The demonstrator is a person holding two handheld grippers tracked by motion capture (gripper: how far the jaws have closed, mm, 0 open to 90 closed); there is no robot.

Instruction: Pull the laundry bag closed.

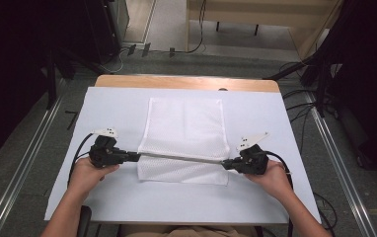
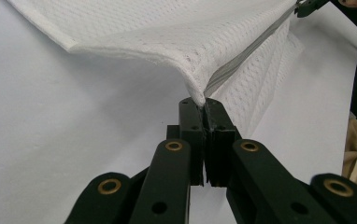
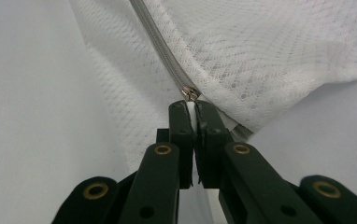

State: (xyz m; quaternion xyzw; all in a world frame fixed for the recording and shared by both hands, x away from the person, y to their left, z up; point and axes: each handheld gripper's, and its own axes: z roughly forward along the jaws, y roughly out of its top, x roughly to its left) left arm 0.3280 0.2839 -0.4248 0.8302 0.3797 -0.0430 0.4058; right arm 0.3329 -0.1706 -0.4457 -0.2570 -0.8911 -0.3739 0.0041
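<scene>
My left tool is pinched shut on the left end of the mesh bag, right at the corner where the zipper begins; in the left gripper view the jaws are pressed together on the fabric corner with no gap showing. My right tool is clamped on the opposite end; in the right gripper view the jaws grip a white tab just below the metal slider.

Bag position: lying flat on the white tabletop, centred, with its near edge lifted off the surface between my two tools. Rest of the mesh trails away from me and rests on the sheet.

Key relation: the zipper's long axis runs straight from one tool to the other, across me from left to right, pulled taut. It tilts slightly, the right end sitting a little nearer to me. The slider is at the right end, touching distance from my right tool, well apart from the left.

Judgement: any travel of the slider has to go along this line toward my left tool. Left hand should act as anchor; right hand is the nearer and does the pulling. Tension looks sufficient; risk is mesh catching in the teeth.
</scene>
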